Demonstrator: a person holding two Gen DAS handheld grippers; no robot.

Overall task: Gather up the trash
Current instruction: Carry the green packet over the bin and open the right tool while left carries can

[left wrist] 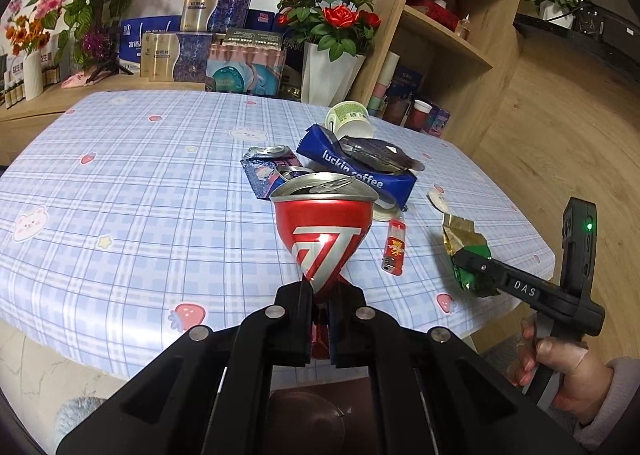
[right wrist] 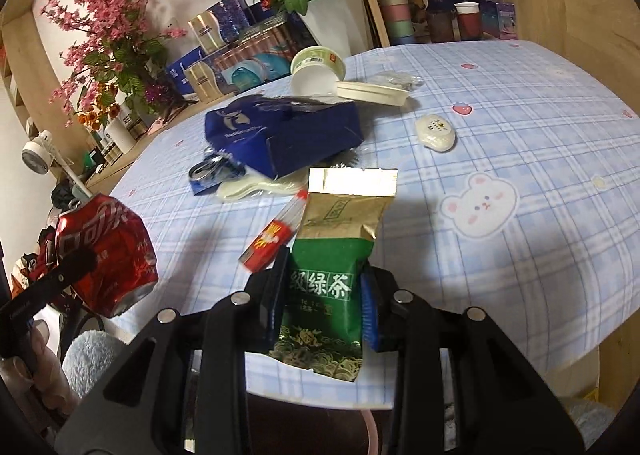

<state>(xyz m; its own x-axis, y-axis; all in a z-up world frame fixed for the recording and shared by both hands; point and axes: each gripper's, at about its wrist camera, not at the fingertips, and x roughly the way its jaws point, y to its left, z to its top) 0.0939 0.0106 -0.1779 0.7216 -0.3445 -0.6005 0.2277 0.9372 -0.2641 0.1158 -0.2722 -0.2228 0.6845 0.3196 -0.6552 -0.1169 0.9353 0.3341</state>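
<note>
Crushed red can (left wrist: 324, 231) clamped in our left tongs (left wrist: 325, 295), green tea packet (right wrist: 328, 279) clamped in our right tongs (right wrist: 325, 287), both over the worktop (left wrist: 140, 175).

The worktop (right wrist: 540, 103), covered by a blue plaid cloth, carries a blue paper bag (right wrist: 288, 135), a tipped paper cup (right wrist: 316, 71), a red lighter (left wrist: 394, 247) and a white pebble-shaped packet (right wrist: 435, 131).
</note>
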